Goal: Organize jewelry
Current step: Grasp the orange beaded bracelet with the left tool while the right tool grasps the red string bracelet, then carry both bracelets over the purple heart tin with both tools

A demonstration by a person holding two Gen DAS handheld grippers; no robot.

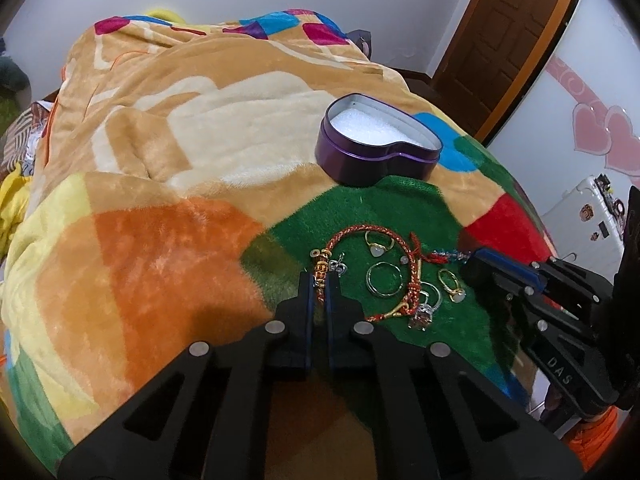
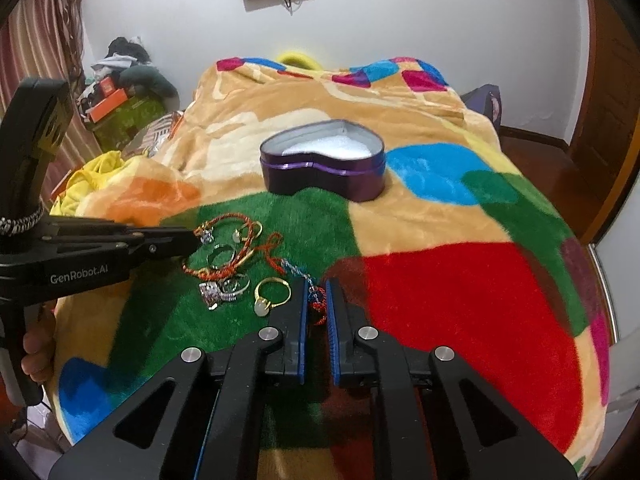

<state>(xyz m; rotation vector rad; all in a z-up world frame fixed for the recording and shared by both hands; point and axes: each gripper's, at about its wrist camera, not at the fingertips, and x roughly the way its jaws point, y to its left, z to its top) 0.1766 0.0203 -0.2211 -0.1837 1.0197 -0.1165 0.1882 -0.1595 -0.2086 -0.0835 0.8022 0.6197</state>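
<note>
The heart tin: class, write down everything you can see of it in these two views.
The heart tin is a heart-shaped box with dark purple walls that look like glossy metal, with a raised band below the rim. It has no lid on, and no lid shows in either view. Its inner wall is silvery, and a white foam-like pad fills the bottom; no jewelry lies in it. It sits upright on the blanket, at the far edge of the green patch, beyond the jewelry. Neither tongs touch it.

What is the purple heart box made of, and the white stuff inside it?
The heart box looks like thin metal tin: its purple wall is smooth and shiny, with a rolled rim and grey inside. The white stuff looks like soft foam padding, matte and finely grainy. The fuzzy blanket under it is plush fabric.
</note>
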